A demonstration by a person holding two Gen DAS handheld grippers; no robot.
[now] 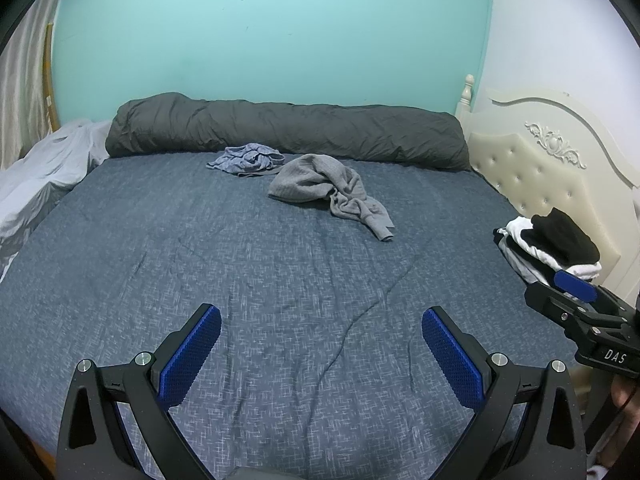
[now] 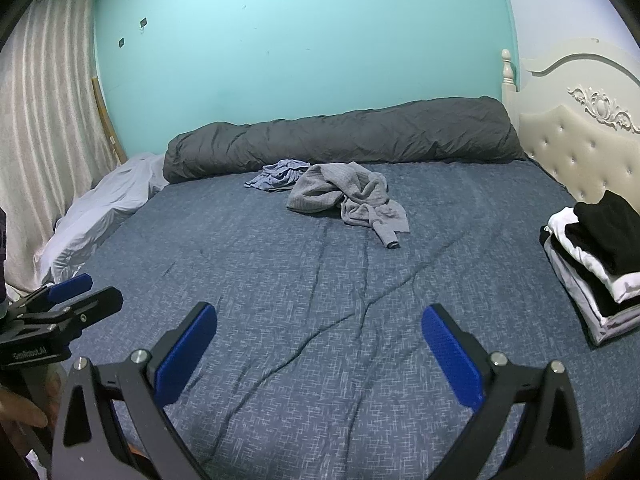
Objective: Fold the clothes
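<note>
A crumpled grey knit garment (image 1: 328, 192) (image 2: 344, 196) lies on the blue bedspread (image 1: 240, 280) (image 2: 280, 288), towards the far side. A crumpled light blue garment (image 1: 246, 160) (image 2: 278, 176) lies just behind it to the left. A stack of folded black and white clothes (image 1: 548, 248) (image 2: 592, 260) sits at the bed's right edge. My left gripper (image 1: 321, 316) is open and empty above the near part of the bed. My right gripper (image 2: 319, 314) is open and empty too, and also shows at the right in the left wrist view (image 1: 576, 292).
A rolled dark grey duvet (image 1: 280, 128) (image 2: 352, 136) lies along the far edge by the turquoise wall. A cream padded headboard (image 1: 540, 168) (image 2: 580, 144) stands at the right. White bedding (image 1: 44, 176) (image 2: 100, 208) and a curtain (image 2: 44, 120) are at the left.
</note>
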